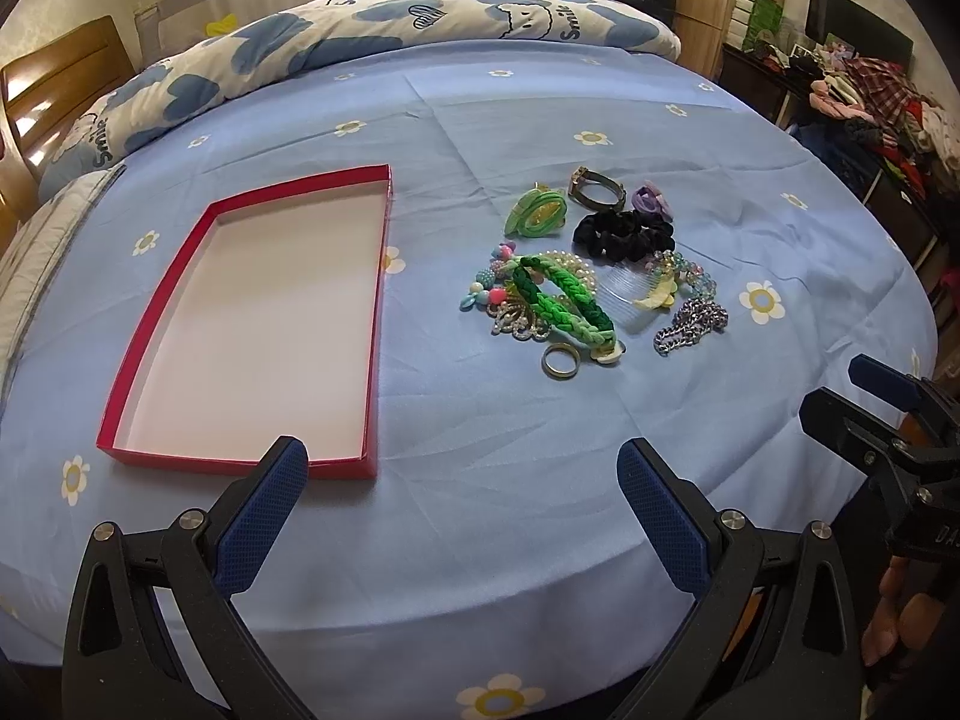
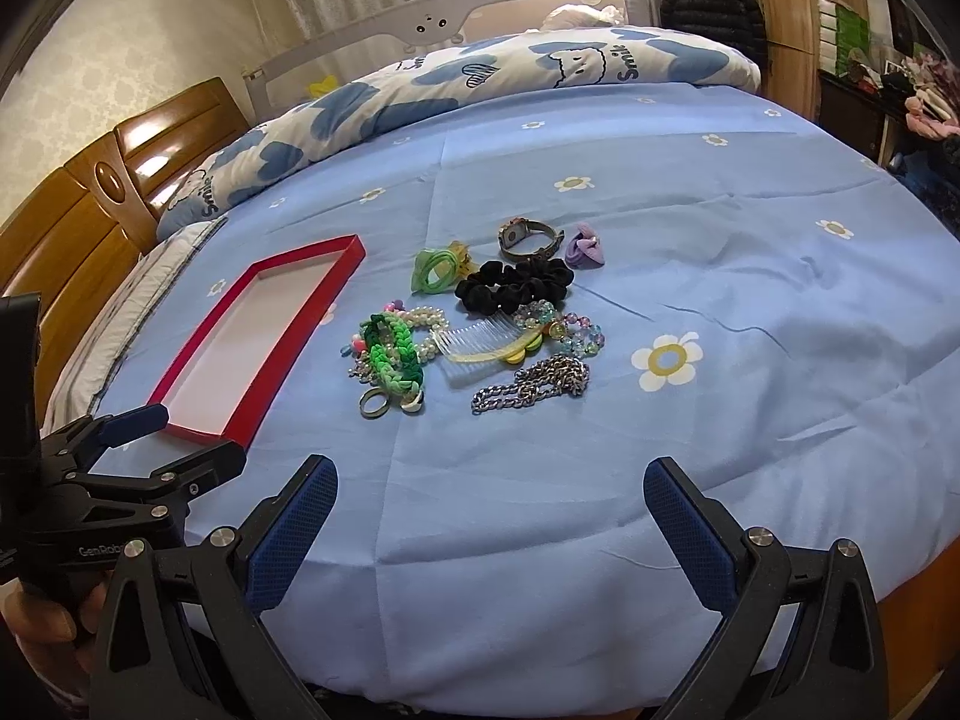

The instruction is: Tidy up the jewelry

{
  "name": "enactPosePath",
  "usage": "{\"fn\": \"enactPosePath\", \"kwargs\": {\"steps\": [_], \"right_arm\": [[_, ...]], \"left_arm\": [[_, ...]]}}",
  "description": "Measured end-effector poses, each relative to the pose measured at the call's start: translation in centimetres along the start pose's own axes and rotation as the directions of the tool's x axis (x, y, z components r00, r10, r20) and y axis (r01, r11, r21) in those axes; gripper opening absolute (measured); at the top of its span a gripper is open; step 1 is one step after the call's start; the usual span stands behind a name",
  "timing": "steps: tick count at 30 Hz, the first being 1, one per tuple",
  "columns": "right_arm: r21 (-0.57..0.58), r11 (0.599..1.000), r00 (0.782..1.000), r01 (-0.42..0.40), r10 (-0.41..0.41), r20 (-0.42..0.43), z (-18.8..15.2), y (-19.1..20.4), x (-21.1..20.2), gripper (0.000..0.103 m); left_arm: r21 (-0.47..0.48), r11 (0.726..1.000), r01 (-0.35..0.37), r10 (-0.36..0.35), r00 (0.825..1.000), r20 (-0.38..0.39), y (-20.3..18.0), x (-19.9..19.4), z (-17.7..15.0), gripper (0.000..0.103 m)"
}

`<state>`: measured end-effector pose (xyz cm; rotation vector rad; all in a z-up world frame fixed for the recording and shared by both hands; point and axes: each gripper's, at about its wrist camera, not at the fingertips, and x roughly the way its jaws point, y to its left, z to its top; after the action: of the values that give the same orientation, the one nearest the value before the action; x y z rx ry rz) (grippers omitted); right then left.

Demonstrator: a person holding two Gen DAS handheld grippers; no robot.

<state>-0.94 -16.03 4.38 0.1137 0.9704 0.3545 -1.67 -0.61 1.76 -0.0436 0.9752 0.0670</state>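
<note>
While jaws gape: one red tray (image 1: pixel 378 300) | one ring (image 1: pixel 561 361) | one watch (image 2: pixel 528 237)

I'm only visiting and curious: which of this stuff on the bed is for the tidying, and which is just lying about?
For the job: red box lid, empty; green braided bracelet; silver chain; ring; wristwatch; clear comb; black scrunchie; purple hair tie.

Lying about: cloud-print quilt; clothes heap.
</note>
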Motion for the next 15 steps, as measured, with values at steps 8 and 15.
{"fn": "enactPosePath", "kwargs": {"steps": [8, 15], "right_arm": [[0.002, 1.0, 1.0, -0.008, 0.008, 0.007, 0.06, -0.05, 0.02, 0.103], [0.006, 1.0, 1.0, -0.014, 0.014, 0.002, 0.13, -0.12, 0.08, 0.103]], "left_arm": [[0.0, 1.0, 0.002, -0.002, 1.0, 0.003, -0.2, -0.03, 0.28, 0.103], [-0.002, 1.0, 0.005, -0.005, 1.0, 0.002, -0.3, 0.1, 0.32, 0.103]]}}
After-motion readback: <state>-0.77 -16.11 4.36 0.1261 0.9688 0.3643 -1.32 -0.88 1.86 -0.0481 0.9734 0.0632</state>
